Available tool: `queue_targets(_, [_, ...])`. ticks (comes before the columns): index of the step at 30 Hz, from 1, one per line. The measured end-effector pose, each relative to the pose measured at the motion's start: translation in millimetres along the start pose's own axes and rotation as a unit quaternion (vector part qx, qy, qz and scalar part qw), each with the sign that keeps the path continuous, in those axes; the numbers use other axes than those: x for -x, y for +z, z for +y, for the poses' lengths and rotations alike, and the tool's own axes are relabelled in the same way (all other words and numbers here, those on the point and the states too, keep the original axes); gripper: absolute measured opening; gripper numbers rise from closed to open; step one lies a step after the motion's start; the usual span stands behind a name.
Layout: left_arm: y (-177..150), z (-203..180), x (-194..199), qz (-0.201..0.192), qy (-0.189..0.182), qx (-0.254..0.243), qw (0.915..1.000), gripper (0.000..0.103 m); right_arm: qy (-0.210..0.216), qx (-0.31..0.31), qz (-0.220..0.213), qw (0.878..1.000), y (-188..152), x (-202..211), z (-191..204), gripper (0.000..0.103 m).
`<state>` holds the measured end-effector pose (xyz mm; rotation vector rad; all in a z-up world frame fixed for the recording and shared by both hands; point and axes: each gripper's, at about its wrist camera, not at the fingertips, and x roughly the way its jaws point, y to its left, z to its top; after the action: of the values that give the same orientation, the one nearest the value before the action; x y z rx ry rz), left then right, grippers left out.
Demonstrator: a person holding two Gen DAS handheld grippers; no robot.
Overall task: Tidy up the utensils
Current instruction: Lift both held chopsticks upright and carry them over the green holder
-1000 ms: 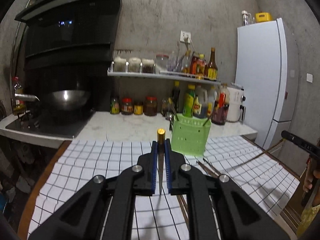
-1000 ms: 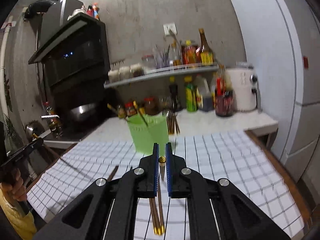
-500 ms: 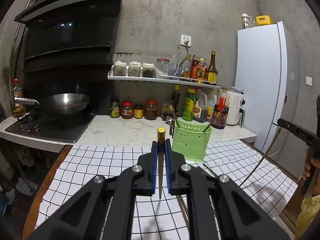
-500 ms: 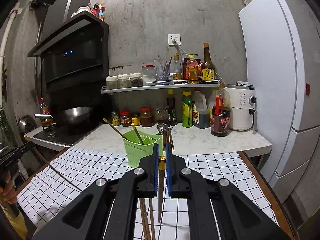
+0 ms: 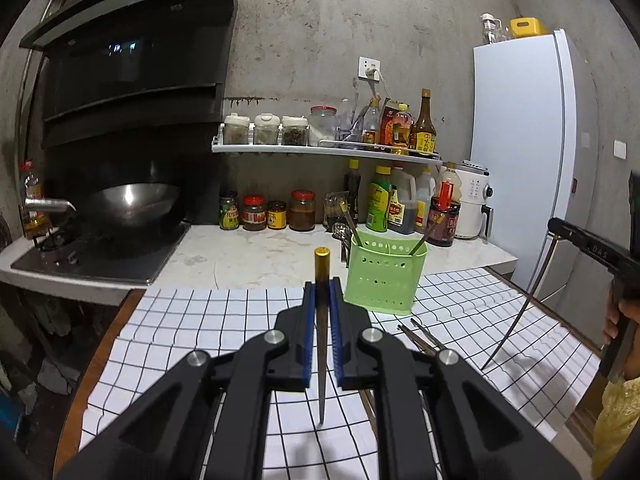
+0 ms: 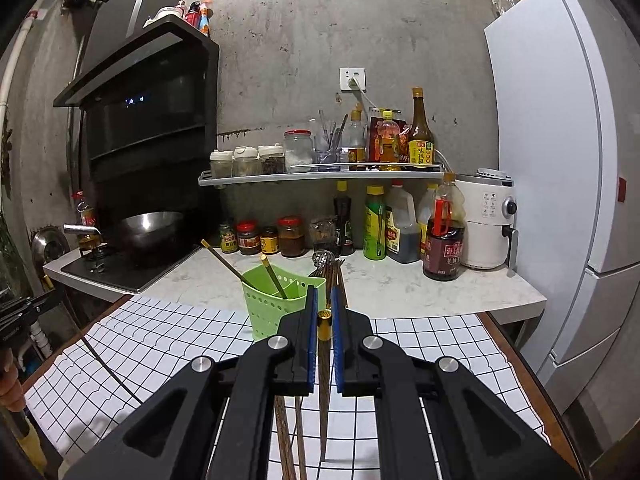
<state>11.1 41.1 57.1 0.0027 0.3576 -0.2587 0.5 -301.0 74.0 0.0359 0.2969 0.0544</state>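
- A chopstick [image 5: 321,320] is clamped between the fingers of the left gripper [image 5: 321,312], gold cap forward; little has changed here over the last second.
- A second chopstick [image 6: 324,344] is pinched in the right gripper [image 6: 324,312], which has been raised off the checked bench [image 6: 420,344]; its tip now hangs clear.
- The green holder [image 6: 272,304], already holding two chopsticks, is now seen just ahead; insertion is judged next.
- More chopsticks [image 6: 286,432] remain on the bench.

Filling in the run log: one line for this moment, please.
left gripper: shut on chopstick | right gripper: shut on chopstick | green holder: two chopsticks inside
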Motion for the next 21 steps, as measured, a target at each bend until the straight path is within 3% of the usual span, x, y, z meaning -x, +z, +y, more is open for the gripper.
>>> queue_targets(3, [-6.9, -5.4, -8.8, 0.011, 0.013, -0.013, 0.9998, 0.007, 0.0, -0.002, 0.018, 1.0, -8.4, -11.1, -0.6, 0.008])
queue_targets(5, [-21.4, -4.3, -27.8, 0.059, 0.005, -0.008, 0.9982, 0.007, 0.012, -0.007, 0.054, 0.998, -21.0, -25.3, -2.2, 0.007])
queue_targets(9, [-49.9, -4.3, -50.7, 0.115, 0.005, -0.006, 0.9934, 0.006, 0.01, -0.002, 0.099, 0.995, -49.5, -44.3, -0.5, 0.007])
queue_targets(15, [-54.3, -6.8, -41.1, 0.106, 0.003, -0.016, 0.9942, 0.006, 0.006, 0.0, 0.093, 0.996, -59.7, -39.1, 2.3, 0.006])
queue_targets(21, [-36.0, -4.2, -40.5, 0.08, -0.009, 0.003, 0.9968, 0.006, -0.003, -0.002, 0.075, 0.997, -52.4, -34.2, -5.1, 0.006])
